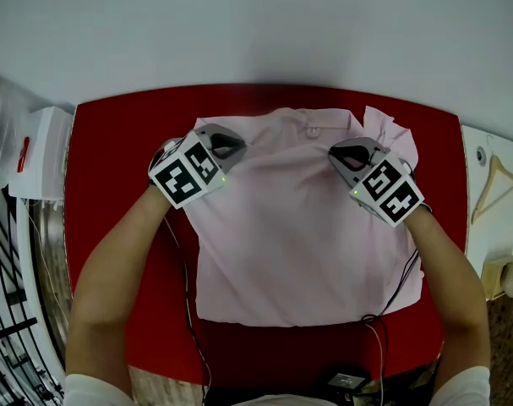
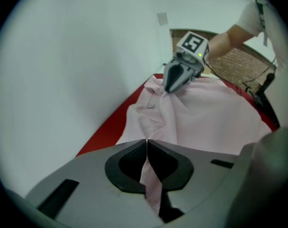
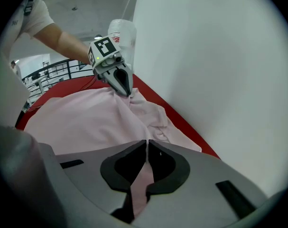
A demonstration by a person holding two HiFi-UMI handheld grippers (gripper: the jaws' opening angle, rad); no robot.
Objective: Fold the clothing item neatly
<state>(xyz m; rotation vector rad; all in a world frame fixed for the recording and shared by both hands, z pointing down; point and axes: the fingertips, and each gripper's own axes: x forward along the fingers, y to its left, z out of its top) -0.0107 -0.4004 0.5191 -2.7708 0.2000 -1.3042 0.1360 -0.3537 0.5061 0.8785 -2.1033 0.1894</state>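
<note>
A pale pink shirt (image 1: 290, 244) lies spread on the red table (image 1: 112, 142), its collar and button toward the far edge. My left gripper (image 1: 233, 146) pinches the shirt's far left shoulder area, and a strip of pink fabric runs between its closed jaws (image 2: 146, 142). My right gripper (image 1: 341, 157) is shut on the far right shoulder area, again with pink cloth caught between the jaws (image 3: 147, 141). Each gripper view shows the other gripper biting the cloth: the right one (image 2: 171, 87) and the left one (image 3: 125, 90). The shirt's near hem lies flat toward me.
A wooden hanger (image 1: 493, 184) rests on a white surface to the right. A white box (image 1: 45, 150) stands left of the table, by a black railing (image 1: 11, 311). Black cables (image 1: 391, 303) cross the table's near edge. A white wall rises behind the table.
</note>
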